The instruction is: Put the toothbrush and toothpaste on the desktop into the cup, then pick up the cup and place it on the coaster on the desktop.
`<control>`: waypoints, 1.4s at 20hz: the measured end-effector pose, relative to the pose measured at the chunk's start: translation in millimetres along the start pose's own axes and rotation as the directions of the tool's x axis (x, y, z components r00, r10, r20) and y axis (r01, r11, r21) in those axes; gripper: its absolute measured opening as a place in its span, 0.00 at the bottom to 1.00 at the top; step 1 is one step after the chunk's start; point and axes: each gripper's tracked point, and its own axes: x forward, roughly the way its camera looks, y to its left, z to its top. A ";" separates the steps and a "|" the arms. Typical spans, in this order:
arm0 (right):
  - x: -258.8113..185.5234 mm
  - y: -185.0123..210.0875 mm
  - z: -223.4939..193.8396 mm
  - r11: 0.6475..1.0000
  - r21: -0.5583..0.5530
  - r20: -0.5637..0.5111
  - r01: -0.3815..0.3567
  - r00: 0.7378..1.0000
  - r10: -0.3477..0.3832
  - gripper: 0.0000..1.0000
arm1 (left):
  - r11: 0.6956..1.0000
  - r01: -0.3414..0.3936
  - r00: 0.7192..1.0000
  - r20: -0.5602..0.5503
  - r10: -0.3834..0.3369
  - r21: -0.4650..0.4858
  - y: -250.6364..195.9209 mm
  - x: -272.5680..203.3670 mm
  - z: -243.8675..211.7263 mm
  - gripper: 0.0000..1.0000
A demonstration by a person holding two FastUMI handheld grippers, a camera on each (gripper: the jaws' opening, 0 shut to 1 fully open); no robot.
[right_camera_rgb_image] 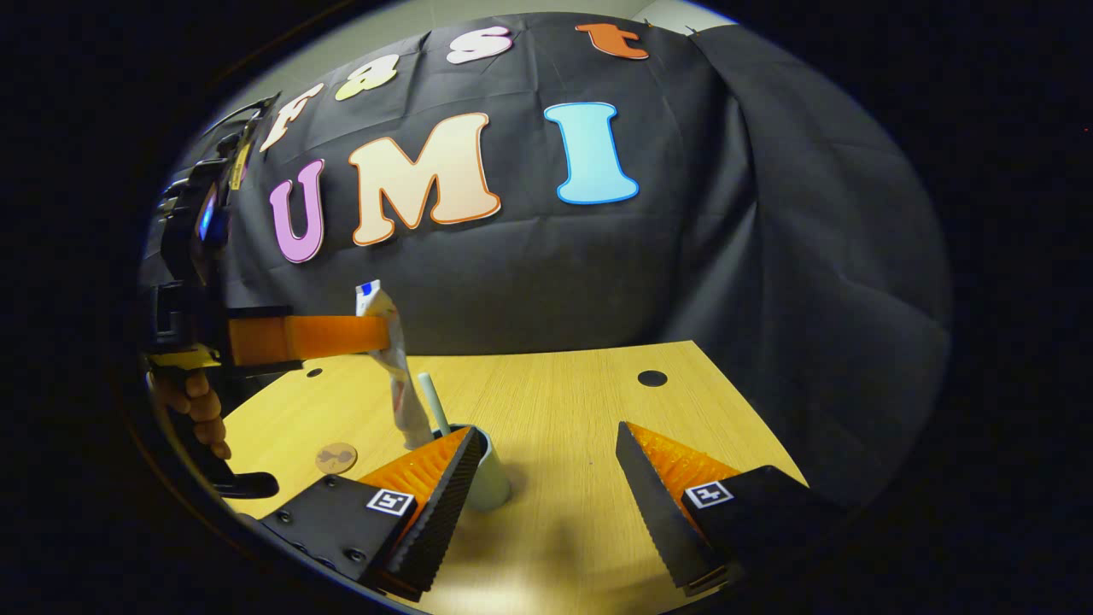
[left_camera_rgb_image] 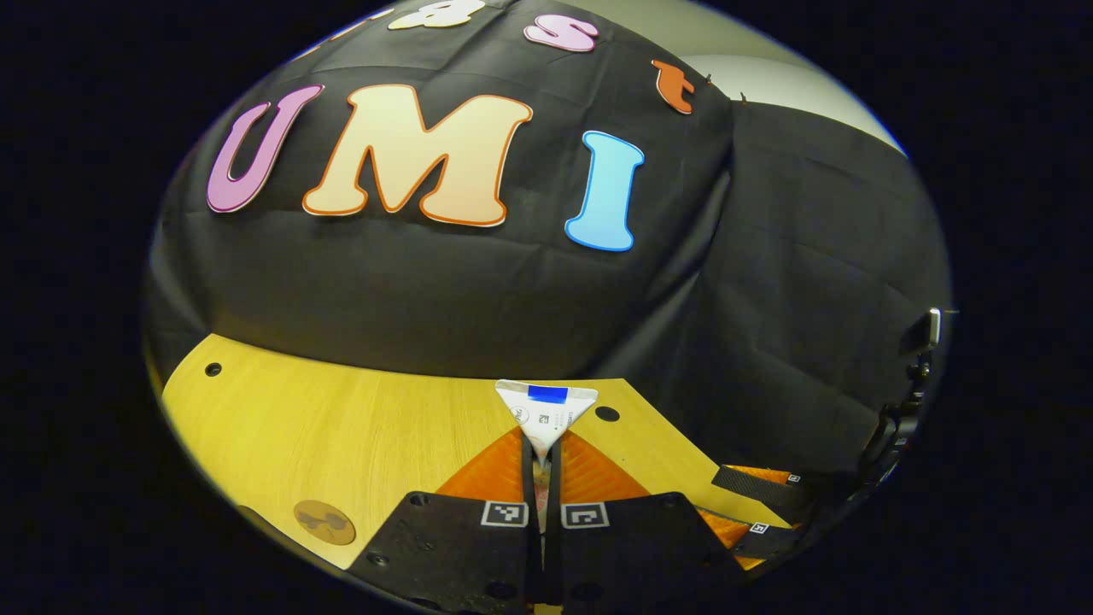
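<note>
Left gripper [right_camera_rgb_image: 388, 335] pinching toothpaste [right_camera_rgb_image: 401, 376] upright, lower end at cup [right_camera_rgb_image: 487, 478] rim beside toothbrush [right_camera_rgb_image: 434, 403]. Right gripper [right_camera_rgb_image: 546, 487] spread, near. Best lowered straight, released once inside. Coaster [right_camera_rgb_image: 336, 458] left.

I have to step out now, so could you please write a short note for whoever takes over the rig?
Left gripper: shut on the toothpaste, holding it upright with its lower end in the cup.
Right gripper: open, holding nothing, low over the desktop beside the cup.
Toothbrush: already standing in the cup.
Coaster: bare, left of the cup.
Left: release the toothpaste, then lift the cup onto the coaster.
</note>
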 end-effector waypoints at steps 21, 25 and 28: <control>11.2 63.1 -14.8 0.984 0.068 -0.239 -0.162 0.955 0.174 0.98 | 0.960 -0.277 0.961 -0.010 0.278 0.027 84.7 -91.3 -53.3 0.95; 15.5 88.5 -40.8 0.981 0.138 -0.425 -0.135 0.887 0.181 0.95 | 0.939 -0.333 0.942 -0.008 0.335 0.083 124.8 -127.2 -56.2 0.95; 21.6 92.4 -66.8 0.985 0.158 -0.539 -0.075 0.829 0.149 0.99 | 0.931 -0.352 0.935 -0.007 0.354 0.092 148.9 -150.3 -56.5 0.95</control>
